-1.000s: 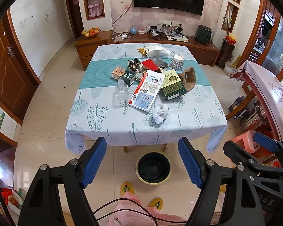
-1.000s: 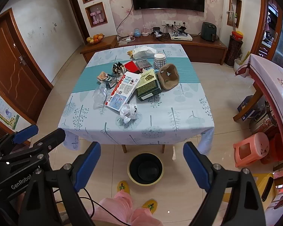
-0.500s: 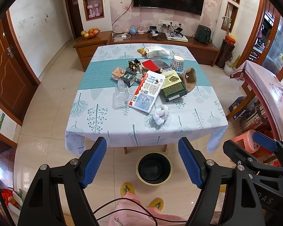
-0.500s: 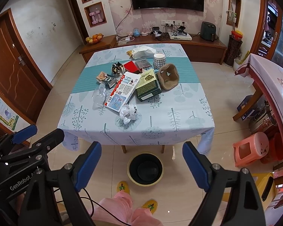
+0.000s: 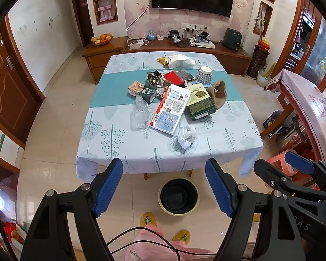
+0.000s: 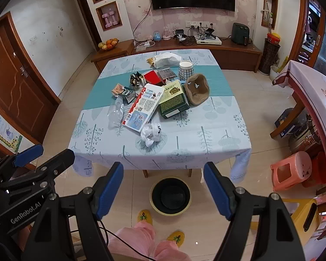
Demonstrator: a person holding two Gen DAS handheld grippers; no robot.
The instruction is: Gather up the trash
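From the left wrist, the left gripper (image 5: 164, 188) hangs above the tiled floor with its blue-padded jaws spread wide and nothing between them. Ahead stands the square table under a pale blue tree-print cloth (image 5: 119, 148), littered with rubbish: a crumpled white paper wad (image 5: 186, 136) near the front edge, a flat red-and-white printed box (image 5: 170, 108) behind it, a clear crushed plastic bottle (image 5: 140, 113) to the box's left, a green carton (image 5: 201, 104) to its right. On the floor just in front of the table sits the round black bin with a yellow rim (image 5: 178, 195). Over to the right wrist: the right gripper (image 6: 163, 190) has just been closing a little, yet its jaws remain well apart and empty, the bin directly beyond them and the person's yellow slippers (image 6: 144, 216) below.
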